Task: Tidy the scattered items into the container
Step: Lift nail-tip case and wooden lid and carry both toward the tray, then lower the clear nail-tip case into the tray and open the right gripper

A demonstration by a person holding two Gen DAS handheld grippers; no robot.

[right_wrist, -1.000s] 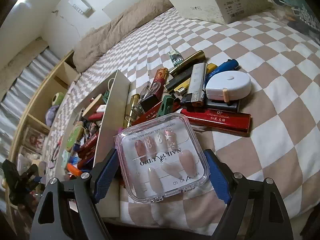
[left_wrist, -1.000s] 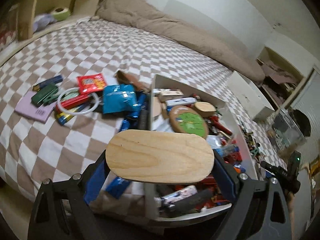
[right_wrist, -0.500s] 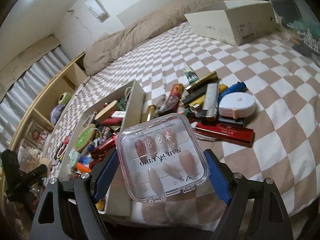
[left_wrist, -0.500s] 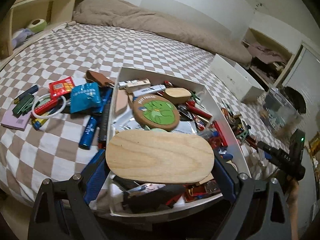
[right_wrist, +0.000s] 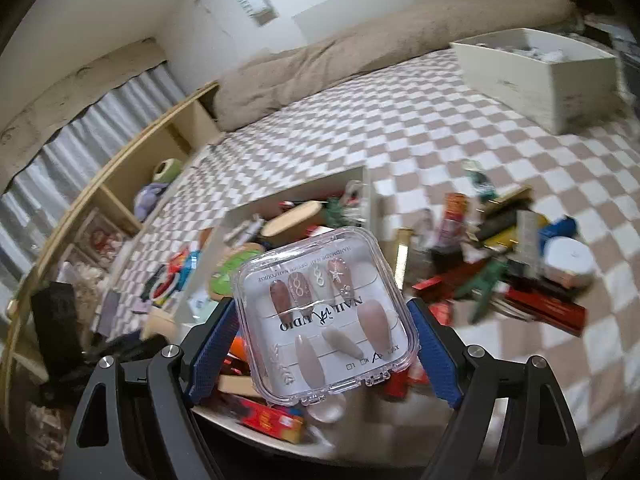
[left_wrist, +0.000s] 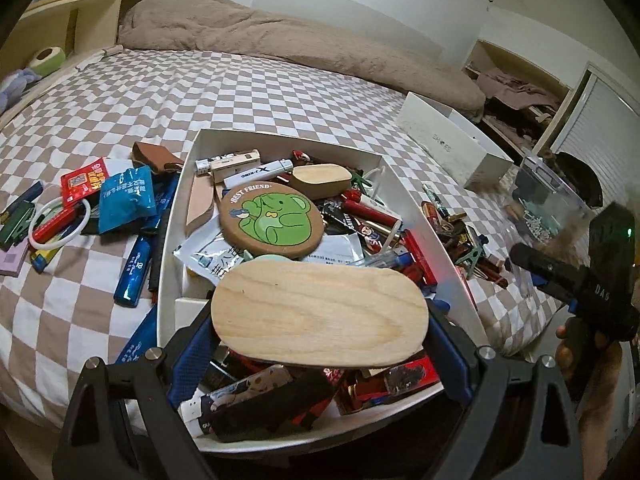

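Observation:
My left gripper (left_wrist: 320, 320) is shut on an oval wooden board (left_wrist: 320, 314) and holds it over the near end of the white container (left_wrist: 416, 204), which is full of small items such as a green elephant coaster (left_wrist: 271, 220). My right gripper (right_wrist: 324, 320) is shut on a clear nail-tips case (right_wrist: 326, 316) and holds it above the same container (right_wrist: 368, 200). Scattered items lie on the checkered bed on both sides: a blue packet (left_wrist: 127, 196) to the left, lighters and a white round tape (right_wrist: 568, 262) to the right.
A white shoe box (left_wrist: 452, 148) stands at the far right of the bed and shows in the right wrist view too (right_wrist: 536, 76). A beige duvet (left_wrist: 288, 40) lies along the wall. A wooden shelf (right_wrist: 132, 176) runs along the left.
Both grippers have swung toward the container: the left one with the board from the left pile to over the box, the right one with the case from the right pile to above it.

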